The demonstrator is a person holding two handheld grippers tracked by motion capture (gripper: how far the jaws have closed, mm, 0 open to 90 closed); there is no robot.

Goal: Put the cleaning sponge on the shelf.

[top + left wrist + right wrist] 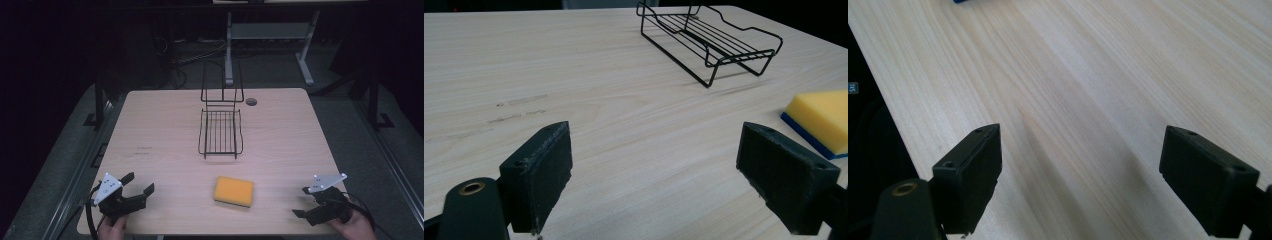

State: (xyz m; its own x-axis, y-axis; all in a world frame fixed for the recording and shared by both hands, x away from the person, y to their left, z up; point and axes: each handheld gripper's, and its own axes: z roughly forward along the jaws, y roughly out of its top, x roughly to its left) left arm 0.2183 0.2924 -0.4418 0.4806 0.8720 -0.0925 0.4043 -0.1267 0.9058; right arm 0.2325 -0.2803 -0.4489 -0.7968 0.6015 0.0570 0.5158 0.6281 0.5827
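One yellow sponge (234, 191), one black wire rack (220, 132), two hand-held grippers, left (138, 183) and right (305, 202), both spread wide.

Yellow sponge (234, 191) flat nr wire rack (220, 132)

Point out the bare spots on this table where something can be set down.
Bare wood lies left of the black wire rack, right of it, and between the yellow sponge with a blue underside and each gripper. The middle strip, rack to sponge, is the crowded part.
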